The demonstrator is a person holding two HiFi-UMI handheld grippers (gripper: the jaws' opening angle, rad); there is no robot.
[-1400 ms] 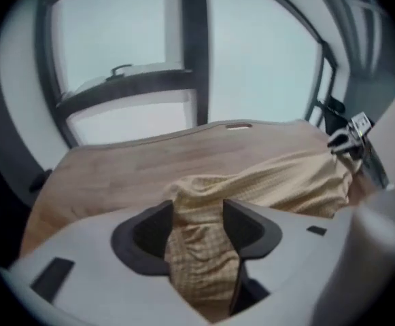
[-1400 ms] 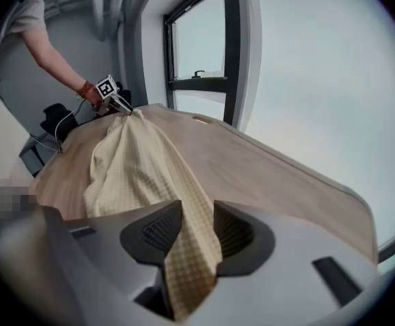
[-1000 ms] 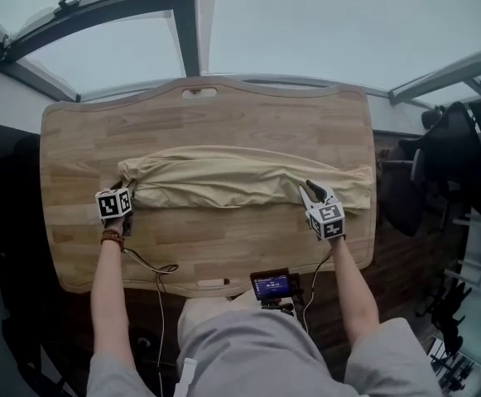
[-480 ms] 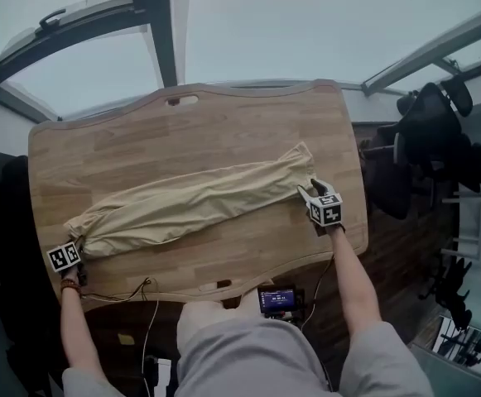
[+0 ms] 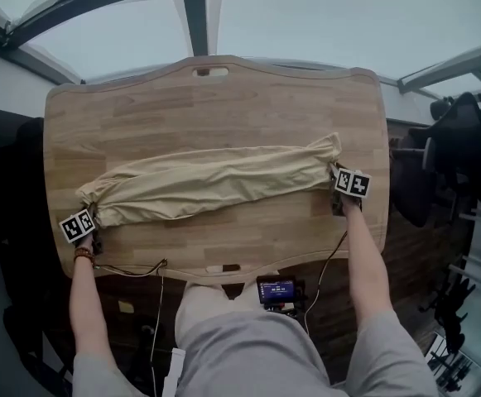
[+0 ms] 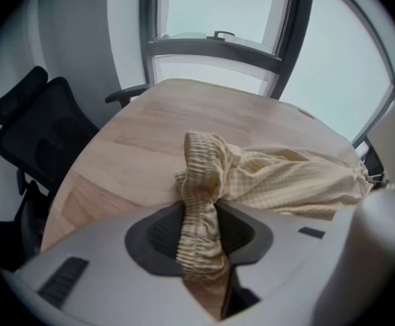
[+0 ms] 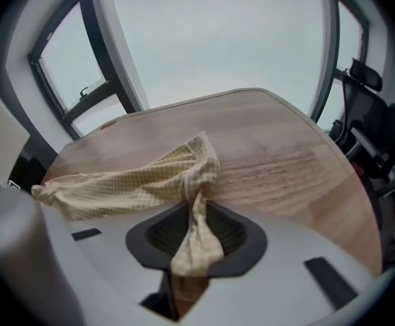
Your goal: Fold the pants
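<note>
Pale yellow checked pants [image 5: 207,184] lie stretched in a long band across the wooden table [image 5: 215,106], left to right. My left gripper [image 5: 91,215] is at the band's left end, near the table's left edge. In the left gripper view its jaws are closing on the gathered elastic waistband [image 6: 200,182], which runs down between the pads of the left gripper [image 6: 200,233]. My right gripper [image 5: 336,174] sits at the right end. There its jaws are closing on the leg hem [image 7: 196,182], pinched between the pads of the right gripper [image 7: 196,240].
A black office chair [image 5: 459,139] stands off the table's right side, and another chair [image 6: 34,128] shows left of the table in the left gripper view. A small device with a lit screen [image 5: 275,289] and cables [image 5: 141,267] hang at the near edge. Window frames run behind the table.
My left gripper has carried the waistband end out toward the table's left edge. My right gripper went to the far right end and closed on the hem. The pants now lie pulled out lengthwise.
</note>
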